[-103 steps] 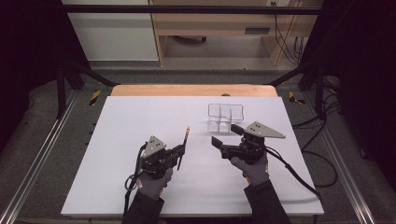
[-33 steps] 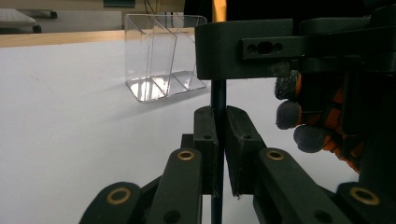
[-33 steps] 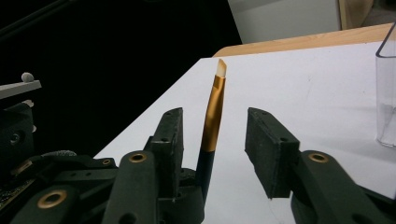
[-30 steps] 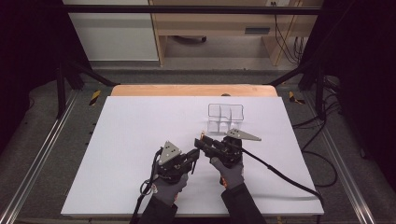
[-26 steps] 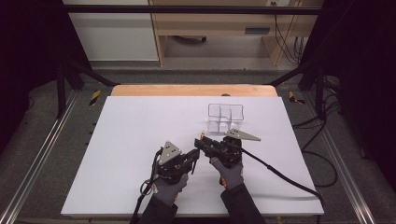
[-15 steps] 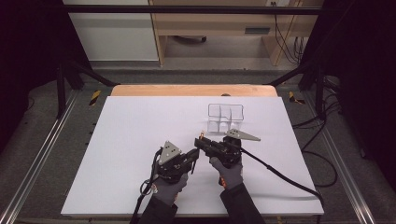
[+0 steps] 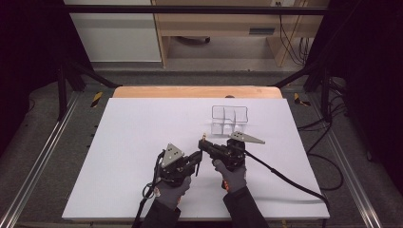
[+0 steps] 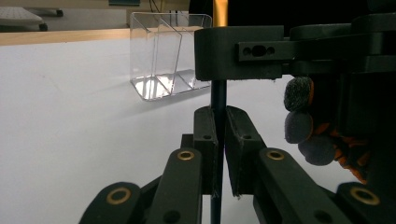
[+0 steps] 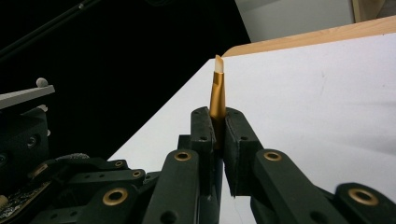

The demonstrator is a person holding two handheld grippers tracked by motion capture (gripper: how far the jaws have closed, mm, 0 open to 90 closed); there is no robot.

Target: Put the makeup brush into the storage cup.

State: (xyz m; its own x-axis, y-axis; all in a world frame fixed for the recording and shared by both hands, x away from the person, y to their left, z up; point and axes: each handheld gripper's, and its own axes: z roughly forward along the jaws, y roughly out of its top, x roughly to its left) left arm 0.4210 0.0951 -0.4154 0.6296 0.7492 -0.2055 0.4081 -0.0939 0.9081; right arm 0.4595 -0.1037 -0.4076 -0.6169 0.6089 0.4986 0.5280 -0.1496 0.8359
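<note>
White sheet over a wooden table [image 7: 142,123], dark floor and black frame rails around it, pale cabinet beyond the far edge.

Near the front edge, two hand-held grippers side by side, close together, tips turned toward each other. Left gripper [image 7: 196,160] squeezed tight on the dark shaft of a slim pen-like stick [image 8: 218,100] — pads pressed against it from both sides, no gap to be seen, shaft running straight up between the jaws in the left gripper view and on out of the bottom edge. Right gripper [image 7: 205,144] clamped just as tight on the same stick higher up, at its gold section [image 9: 217,100], jaws having just been closing onto it; pale slanted tip standing clear above the pads in the right gripper view. Same stick caught in both tools at once, upright or nearly so, its top [image 7: 204,137] poking out just above the right gripper's nose in the high view. Whether the lower end touches the sheet — cannot tell.

Grey gloved fingers [image 8: 299,127] of the right hand just to the right of the left gripper's jaws, wrapped on the other tool's black body.

Beyond both grippers, well apart from them and resting on the sheet, a clear plastic organiser [image 7: 229,119] with partitions, seen past the left gripper's pads as well [image 8: 163,56]. Grey three-cornered plate atop each tool, cable trailing back from the right one across the sheet.
</note>
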